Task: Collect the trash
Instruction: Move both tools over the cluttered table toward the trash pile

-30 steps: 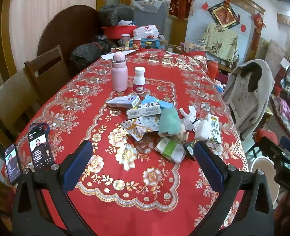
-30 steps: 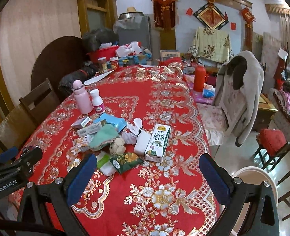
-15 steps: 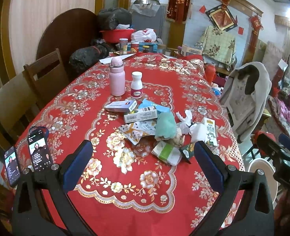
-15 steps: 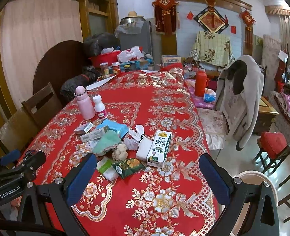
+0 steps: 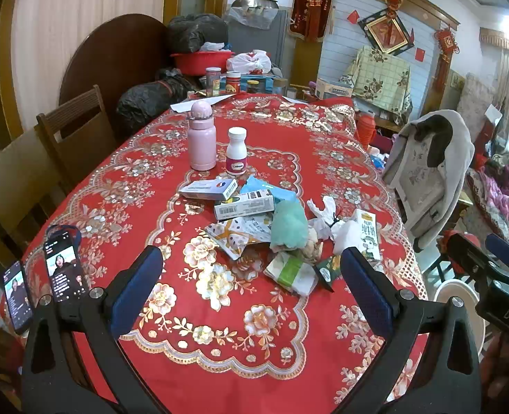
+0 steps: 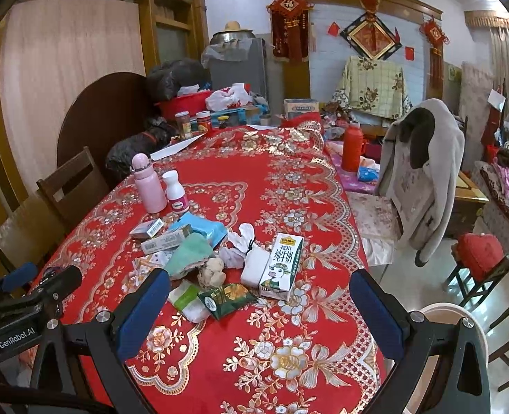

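Note:
A heap of trash lies mid-table on the red floral cloth [image 5: 220, 345]: a milk carton [image 6: 282, 265] [image 5: 366, 233], a green snack packet [image 6: 225, 299], a teal crumpled wrapper [image 5: 289, 222] [image 6: 189, 253], white tissues [image 6: 242, 238], small boxes [image 5: 244, 205] and a white-green pack [image 5: 290, 272]. My left gripper [image 5: 251, 286] is open and empty, near the heap's front edge. My right gripper [image 6: 261, 310] is open and empty, just short of the snack packet.
A pink bottle [image 5: 202, 139] and a white pill bottle [image 5: 236, 155] stand behind the heap. Two phones [image 5: 64, 272] lean at the table's left edge. A white bin [image 6: 461, 324] stands on the floor at the right. Chairs flank the table; one holds a coat [image 6: 423, 169].
Both grippers have pulled back and risen a little, so the heap sits slightly farther off in both views. Both stay open. Nothing on the table has moved.

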Demonstrator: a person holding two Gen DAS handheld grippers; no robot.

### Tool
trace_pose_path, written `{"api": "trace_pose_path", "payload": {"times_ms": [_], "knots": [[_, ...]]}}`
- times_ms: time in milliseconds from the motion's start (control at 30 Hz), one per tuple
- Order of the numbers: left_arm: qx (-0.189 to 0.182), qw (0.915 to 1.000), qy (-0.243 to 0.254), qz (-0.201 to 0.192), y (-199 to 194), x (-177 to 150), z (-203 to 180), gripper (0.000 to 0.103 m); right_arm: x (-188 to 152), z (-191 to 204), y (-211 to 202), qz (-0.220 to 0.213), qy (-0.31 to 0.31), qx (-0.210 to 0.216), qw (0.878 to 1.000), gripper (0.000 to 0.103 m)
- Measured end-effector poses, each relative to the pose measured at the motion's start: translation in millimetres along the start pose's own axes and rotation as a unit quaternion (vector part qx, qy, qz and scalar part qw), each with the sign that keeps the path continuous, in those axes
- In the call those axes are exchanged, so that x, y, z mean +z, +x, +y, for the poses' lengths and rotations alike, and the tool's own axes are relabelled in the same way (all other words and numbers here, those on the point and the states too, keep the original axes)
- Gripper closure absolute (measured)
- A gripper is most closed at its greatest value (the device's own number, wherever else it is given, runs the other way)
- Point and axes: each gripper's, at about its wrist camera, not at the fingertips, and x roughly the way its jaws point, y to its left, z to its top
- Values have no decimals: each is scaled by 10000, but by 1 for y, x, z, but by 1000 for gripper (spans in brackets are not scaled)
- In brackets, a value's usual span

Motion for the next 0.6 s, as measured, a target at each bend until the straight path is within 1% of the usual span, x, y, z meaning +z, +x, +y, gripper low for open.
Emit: {"api": "trace_pose_path", "payload": {"times_ms": [133,400,600], "knots": [[-9,10000,2,13,0,0,0,1,1,1,1,6,-5,-12,10000,0],[18,9999,52,94,14,8,7,1,3,3,6,55,3,-37,10000,0],[30,9998,90,167,27,7,11,1,3,5,21,203,92,-59,9997,0]]}}
